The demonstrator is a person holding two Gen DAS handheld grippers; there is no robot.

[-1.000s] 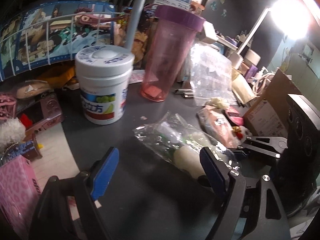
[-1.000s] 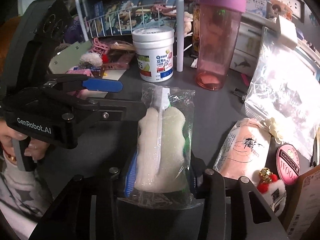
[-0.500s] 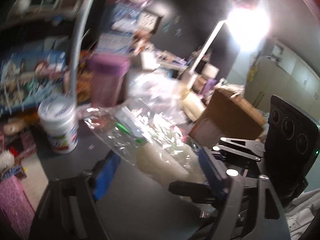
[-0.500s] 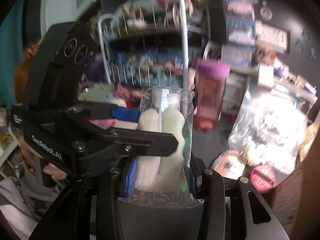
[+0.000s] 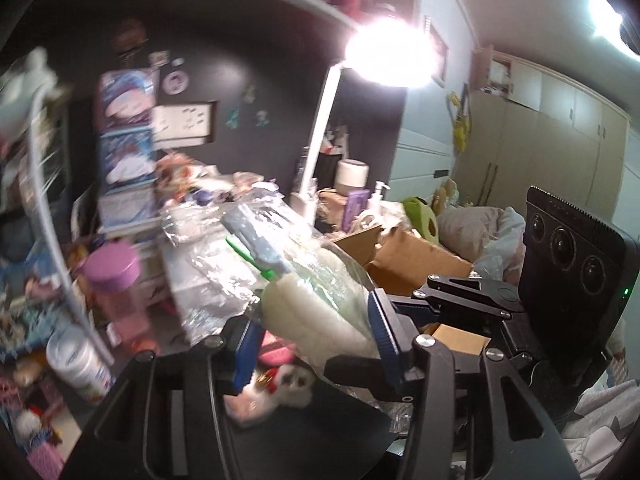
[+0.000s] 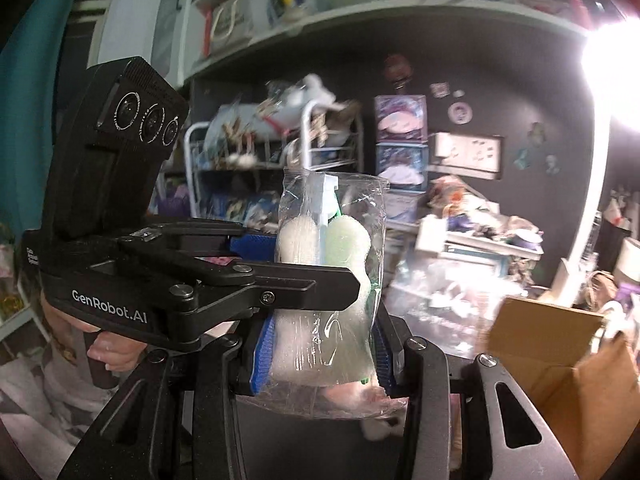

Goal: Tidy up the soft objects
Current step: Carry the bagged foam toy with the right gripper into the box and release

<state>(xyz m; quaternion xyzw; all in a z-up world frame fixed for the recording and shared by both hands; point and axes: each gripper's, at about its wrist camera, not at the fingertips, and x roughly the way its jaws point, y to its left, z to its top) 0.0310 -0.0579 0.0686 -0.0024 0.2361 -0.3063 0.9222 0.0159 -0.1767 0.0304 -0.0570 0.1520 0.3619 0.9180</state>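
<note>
**Two tools on one bag, and the bag's length points away from the right one**

Both tools are at the same object. The right tool (image 6: 322,354) is clenched on the lower part of the clear bag of sponges (image 6: 328,280), with its blue pads pressing the plastic from both sides. From this tool the bag stands up and forward along the fingers, so its long axis runs in line with the tool, the sealed top being the far end. The blue handle inside the bag follows the same line.

The left tool (image 5: 314,344) comes from the side and crosses that axis. Its jaws are closing, and the white sponge body is between them (in the left wrist view the right pad already lies against the plastic, but I cannot tell if the left pad presses). In the right wrist view the dark finger of the left tool lies across the middle of the bag, just above the right tool's pads.

So the bag is held in the air, above the dark surface (image 5: 280,440), between the two tools. The right tool has the lower end and the left tool is at the middle, very near each other.

Further out, a brown cardboard box (image 6: 560,344) stands open to the right, nearer to the right tool. I judge that the bag may go there, but this is only a guess.
</note>
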